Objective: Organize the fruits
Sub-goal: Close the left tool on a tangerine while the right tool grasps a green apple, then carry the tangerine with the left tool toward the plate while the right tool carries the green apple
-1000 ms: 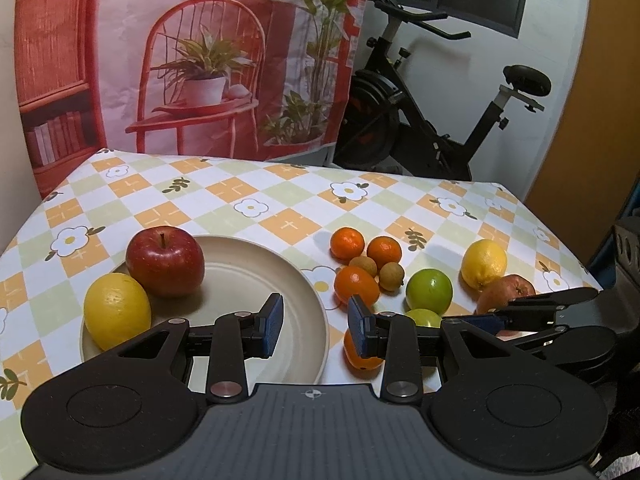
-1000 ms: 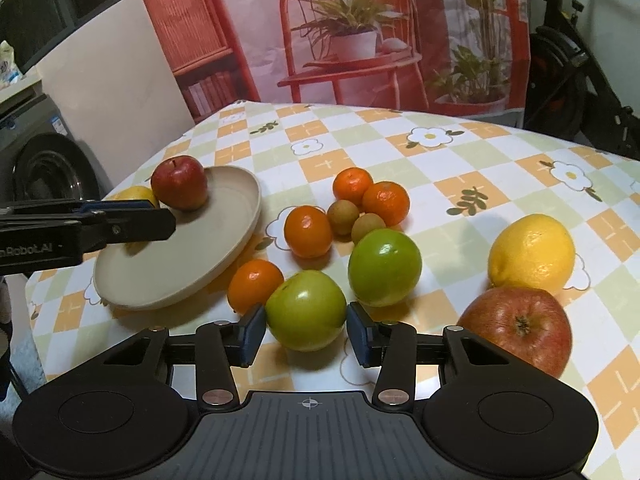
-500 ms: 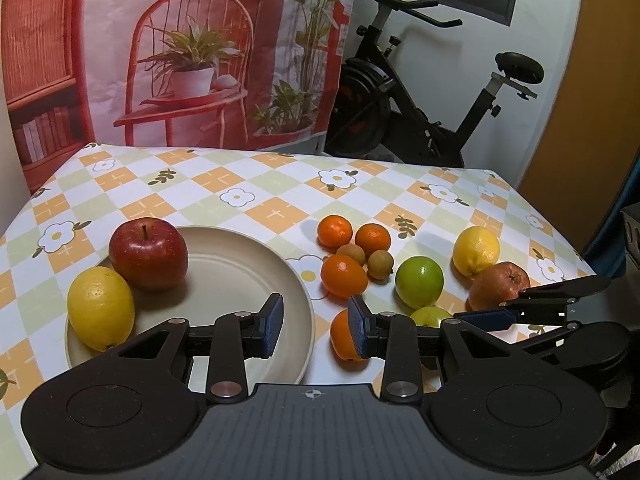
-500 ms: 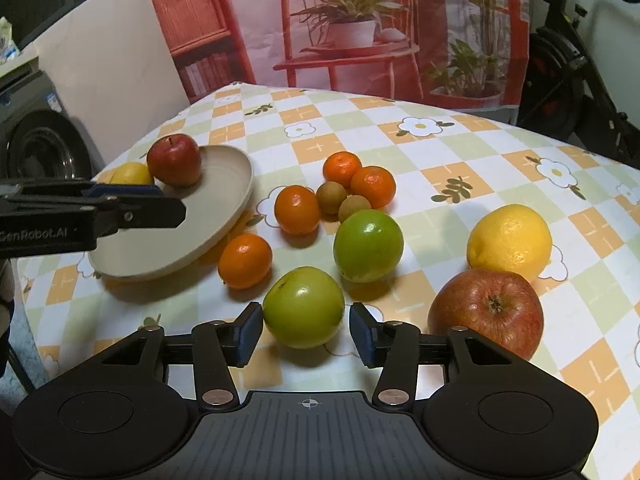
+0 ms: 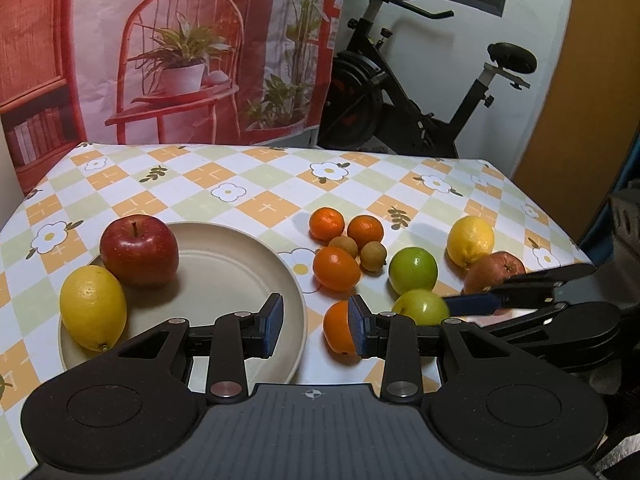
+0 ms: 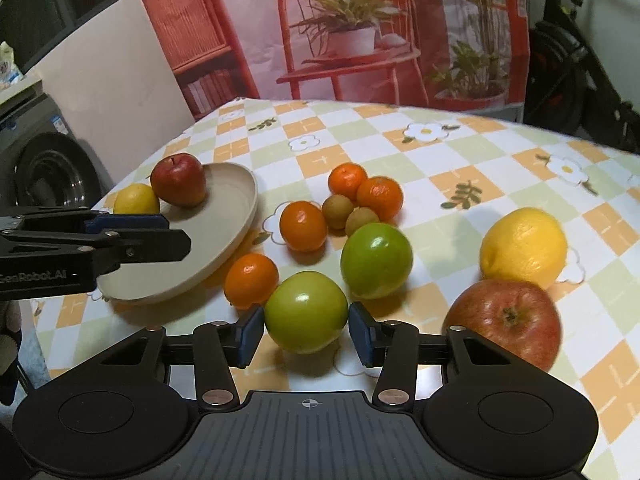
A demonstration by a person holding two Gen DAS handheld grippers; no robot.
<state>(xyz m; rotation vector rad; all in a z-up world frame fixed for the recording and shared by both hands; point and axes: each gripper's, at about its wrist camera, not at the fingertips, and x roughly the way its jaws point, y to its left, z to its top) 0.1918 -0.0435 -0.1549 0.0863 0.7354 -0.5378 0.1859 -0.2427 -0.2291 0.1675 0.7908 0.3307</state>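
Observation:
A beige plate (image 5: 224, 276) holds a red apple (image 5: 138, 250) and a lemon (image 5: 93, 307). My left gripper (image 5: 316, 322) hovers open over the plate's right rim with nothing between its fingers, and an orange (image 5: 338, 326) lies just behind its right finger. A small green apple (image 6: 306, 308) rests on the cloth between the pads of my right gripper (image 6: 306, 316). Its jaws are closing, and both pads lie against the fruit's sides. Loose on the table are a second green apple (image 6: 376, 260), a lemon (image 6: 524, 246), a red apple (image 6: 506, 320), several oranges and two small brown fruits.
The checked tablecloth (image 5: 256, 196) has bare room behind the fruit. My left gripper (image 6: 132, 228) reaches in from the left over the plate (image 6: 228, 208) in the right wrist view. An exercise bike (image 5: 400, 92) and a printed backdrop (image 5: 180, 60) stand beyond the table.
The right pads eased slightly off the green apple half a second ago and have come back against it. The left gripper has barely shifted and its gap is unchanged.

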